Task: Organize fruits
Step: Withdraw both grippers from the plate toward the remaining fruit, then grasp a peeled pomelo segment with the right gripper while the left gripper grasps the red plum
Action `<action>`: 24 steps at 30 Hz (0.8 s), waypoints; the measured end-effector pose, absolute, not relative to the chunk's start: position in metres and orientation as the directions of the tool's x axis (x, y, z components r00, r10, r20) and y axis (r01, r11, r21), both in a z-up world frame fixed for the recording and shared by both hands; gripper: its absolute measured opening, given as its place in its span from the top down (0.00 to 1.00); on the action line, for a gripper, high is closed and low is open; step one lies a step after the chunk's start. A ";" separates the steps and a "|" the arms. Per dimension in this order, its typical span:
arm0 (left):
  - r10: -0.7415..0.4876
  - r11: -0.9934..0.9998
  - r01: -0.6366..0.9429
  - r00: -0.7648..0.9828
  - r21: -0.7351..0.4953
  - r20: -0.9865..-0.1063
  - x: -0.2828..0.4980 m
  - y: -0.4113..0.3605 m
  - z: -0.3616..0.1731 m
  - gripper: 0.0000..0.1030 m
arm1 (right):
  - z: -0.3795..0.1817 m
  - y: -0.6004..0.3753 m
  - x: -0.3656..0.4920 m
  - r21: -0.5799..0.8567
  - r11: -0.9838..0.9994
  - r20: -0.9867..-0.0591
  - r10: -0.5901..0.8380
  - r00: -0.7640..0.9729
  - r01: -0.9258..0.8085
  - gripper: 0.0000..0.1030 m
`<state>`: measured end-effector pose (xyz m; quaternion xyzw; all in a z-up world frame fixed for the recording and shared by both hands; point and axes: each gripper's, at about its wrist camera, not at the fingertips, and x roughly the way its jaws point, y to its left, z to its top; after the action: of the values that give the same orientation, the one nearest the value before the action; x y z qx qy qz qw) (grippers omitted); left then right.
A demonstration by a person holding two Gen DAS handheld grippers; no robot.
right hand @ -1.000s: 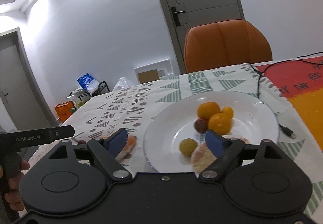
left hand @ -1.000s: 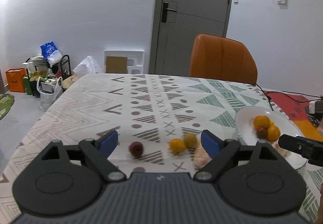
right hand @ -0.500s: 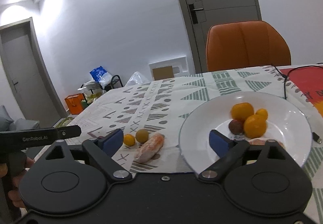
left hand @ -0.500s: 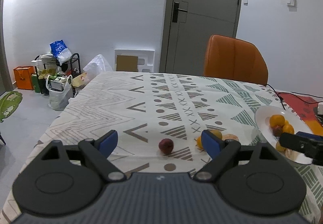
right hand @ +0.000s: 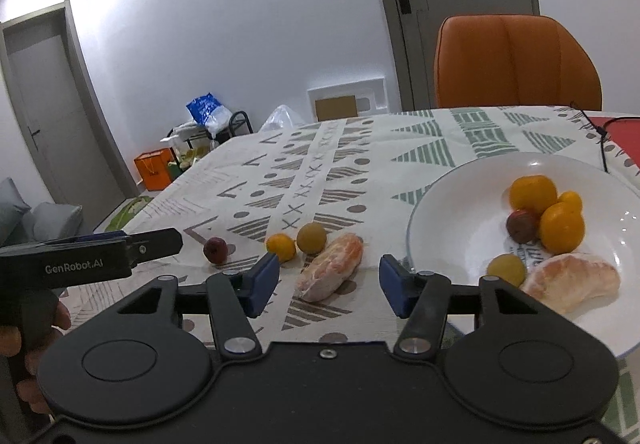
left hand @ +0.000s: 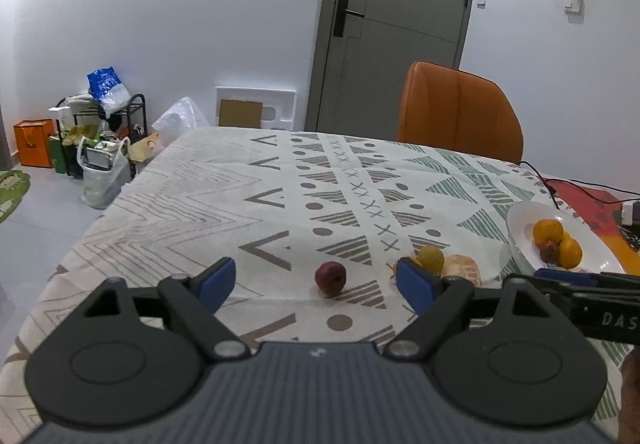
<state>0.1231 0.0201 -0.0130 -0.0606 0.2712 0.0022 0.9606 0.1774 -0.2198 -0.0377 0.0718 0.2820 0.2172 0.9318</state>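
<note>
Right tool (right hand: 327, 280) first: its jaws have just been closing and stand at a middling gap, nothing pressed between them. The peeled citrus segment (right hand: 331, 267) lies on the cloth just ahead, framed by the blue pads but apart from both. Bare cloth on either side of it, so there's room around that piece. Just beyond sit a small orange (right hand: 281, 247) and a yellow-green fruit (right hand: 311, 238), close together, and further left a dark red fruit (right hand: 215, 250) on its own.

To the right, the white plate (right hand: 452, 187) has its near rim right beside the right-hand pad. On it: oranges (right hand: 548, 207) bunched with a dark red fruit, a yellow-green one and another peeled segment (right hand: 572, 282) toward the near edge.

Left tool (left hand: 316, 282) now: jaws wide, empty, hovering low and angled down, with the dark red fruit (left hand: 330, 278) on the tabletop (left hand: 240, 203) between and just past its pads. Plenty of open patterned cloth to its left, running out to the table edge.

A hand (right hand: 24, 340) grips the left tool's handle at the frame's edge. Beyond the table, an orange chair (left hand: 460, 115), a grey door (left hand: 396, 23) and clutter against the far wall.
</note>
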 end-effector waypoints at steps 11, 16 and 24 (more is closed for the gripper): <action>-0.097 0.984 -0.001 0.832 -0.176 -0.546 0.139 0.030 -0.028 0.40 | -0.047 -0.195 0.195 0.223 0.905 -0.551 0.423 0.719 -0.362 0.55; -0.128 0.978 0.013 0.827 -0.209 -0.547 0.147 0.033 -0.032 0.43 | -0.051 -0.184 0.201 0.193 0.919 -0.573 0.389 0.721 -0.343 0.55; -0.148 0.977 0.031 0.812 -0.211 -0.565 0.160 0.029 -0.041 0.43 | -0.056 -0.170 0.206 0.135 0.937 -0.602 0.336 0.725 -0.322 0.55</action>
<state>0.1598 0.0295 -0.0408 -0.0962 0.3032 -0.0471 0.9469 0.2063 -0.1704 -0.0557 0.0106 0.3260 0.1770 0.9286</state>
